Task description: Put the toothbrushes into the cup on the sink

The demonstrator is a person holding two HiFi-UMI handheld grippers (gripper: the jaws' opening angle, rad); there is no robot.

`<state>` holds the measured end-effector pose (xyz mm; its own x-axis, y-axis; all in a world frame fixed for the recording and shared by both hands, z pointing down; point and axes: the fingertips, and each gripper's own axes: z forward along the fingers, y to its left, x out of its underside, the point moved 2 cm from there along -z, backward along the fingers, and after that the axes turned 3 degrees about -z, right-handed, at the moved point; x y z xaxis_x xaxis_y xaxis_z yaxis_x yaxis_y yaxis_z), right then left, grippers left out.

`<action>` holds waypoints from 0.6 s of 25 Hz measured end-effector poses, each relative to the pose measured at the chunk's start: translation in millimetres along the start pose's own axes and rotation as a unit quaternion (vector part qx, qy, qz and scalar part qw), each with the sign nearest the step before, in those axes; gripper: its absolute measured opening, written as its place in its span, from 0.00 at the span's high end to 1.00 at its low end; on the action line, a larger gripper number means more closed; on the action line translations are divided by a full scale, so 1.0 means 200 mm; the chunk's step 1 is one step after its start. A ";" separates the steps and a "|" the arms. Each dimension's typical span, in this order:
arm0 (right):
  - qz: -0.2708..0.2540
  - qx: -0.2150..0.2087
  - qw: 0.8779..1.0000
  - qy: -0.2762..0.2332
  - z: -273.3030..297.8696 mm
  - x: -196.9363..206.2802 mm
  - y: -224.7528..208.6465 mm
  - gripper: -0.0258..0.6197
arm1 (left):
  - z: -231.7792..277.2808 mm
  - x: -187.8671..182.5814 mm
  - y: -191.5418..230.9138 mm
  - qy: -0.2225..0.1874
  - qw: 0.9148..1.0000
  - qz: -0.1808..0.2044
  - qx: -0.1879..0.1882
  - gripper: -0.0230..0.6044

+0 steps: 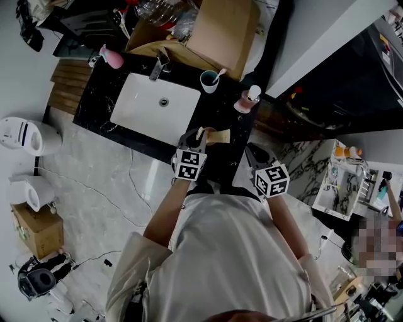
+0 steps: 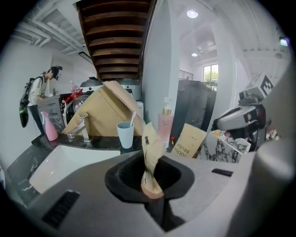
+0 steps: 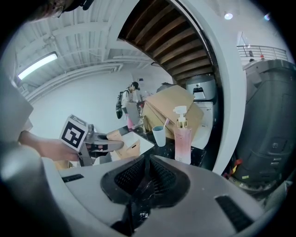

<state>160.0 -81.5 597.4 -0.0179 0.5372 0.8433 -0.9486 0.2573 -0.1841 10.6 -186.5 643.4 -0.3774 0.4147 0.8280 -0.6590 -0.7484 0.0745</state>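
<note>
**Head view:** Light is even and fairly bright, with no hard shadows. The white sink basin (image 1: 154, 104) is close to clipping against the black surface (image 1: 94, 110), which carries small glints. Barrel distortion is strong: straight edges bow at the right of the frame and the lower corners darken.

**Left gripper view:** Circular fisheye with black corners. The ceiling lamp (image 2: 192, 14) at upper right is blown out, and the window (image 2: 210, 74) right of centre is overexposed. The left tongs (image 2: 151, 187) and the paper packet (image 2: 149, 148) pinched in them are slightly soft; the background is sharper.

**Right gripper view:** A tube lamp (image 3: 37, 65) at upper left glares and spreads haze over the white wall. The right tongs (image 3: 144, 171), jaws together, sit dark and soft at lower centre.
</note>
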 end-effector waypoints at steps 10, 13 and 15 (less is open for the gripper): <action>-0.005 -0.007 1.000 0.005 0.02 0.00 0.02 0.88 | 0.03 0.03 0.01 -0.007 0.999 -0.040 0.005 0.78; -0.005 -0.007 1.000 0.007 0.03 0.01 0.04 0.88 | 0.02 0.05 0.01 -0.003 0.999 -0.050 0.013 0.72; -0.005 -0.008 1.000 0.008 0.03 0.03 0.04 0.88 | 0.03 0.06 0.00 0.002 0.998 -0.057 0.020 0.65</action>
<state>151.1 -81.2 603.0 -0.0025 0.5479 0.8365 -0.9439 0.2750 -0.1830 9.7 -183.9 656.1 -0.3043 0.5011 0.8101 -0.6712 -0.7162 0.1909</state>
